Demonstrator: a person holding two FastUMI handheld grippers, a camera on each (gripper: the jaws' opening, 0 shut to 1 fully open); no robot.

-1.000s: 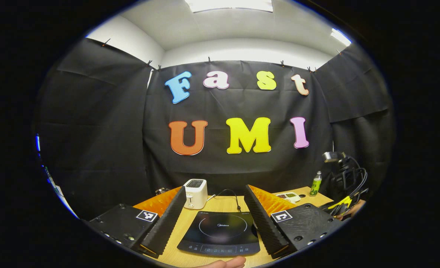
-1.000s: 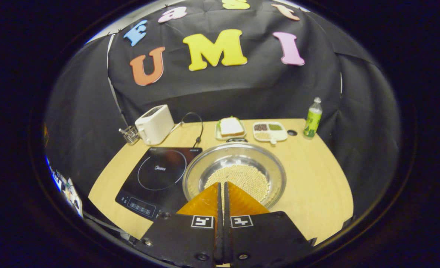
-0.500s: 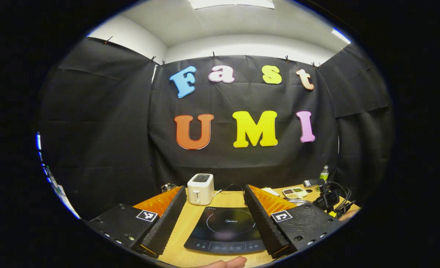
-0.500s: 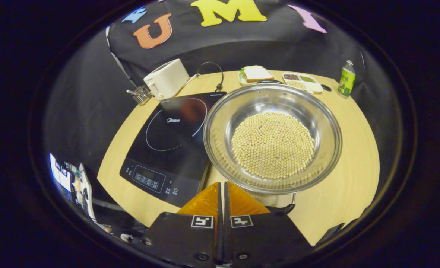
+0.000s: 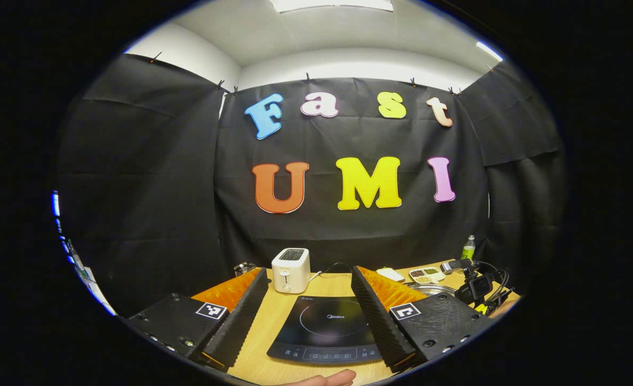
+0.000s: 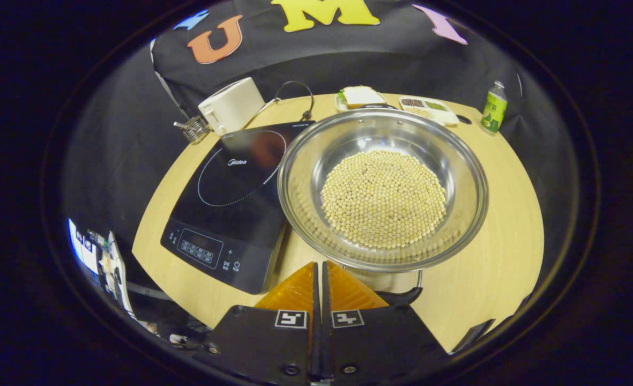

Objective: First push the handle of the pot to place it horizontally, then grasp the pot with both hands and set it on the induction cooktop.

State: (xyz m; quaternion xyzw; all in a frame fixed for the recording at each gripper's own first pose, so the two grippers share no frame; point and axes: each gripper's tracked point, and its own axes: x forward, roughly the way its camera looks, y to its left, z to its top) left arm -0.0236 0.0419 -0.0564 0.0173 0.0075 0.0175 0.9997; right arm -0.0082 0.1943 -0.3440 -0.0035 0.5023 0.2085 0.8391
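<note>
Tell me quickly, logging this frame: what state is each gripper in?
Left gripper: open, holding nothing.
Right gripper: closed, empty, near the pot handle.

In the right gripper view, the round steel pot of pale beans (image 6: 383, 198) is now seen larger and closer, with its near black handle (image 6: 402, 295) brought into the lower centre.

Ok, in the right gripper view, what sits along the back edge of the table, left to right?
Wire basket → toaster → bread plate → divided dish → bottle.
</note>
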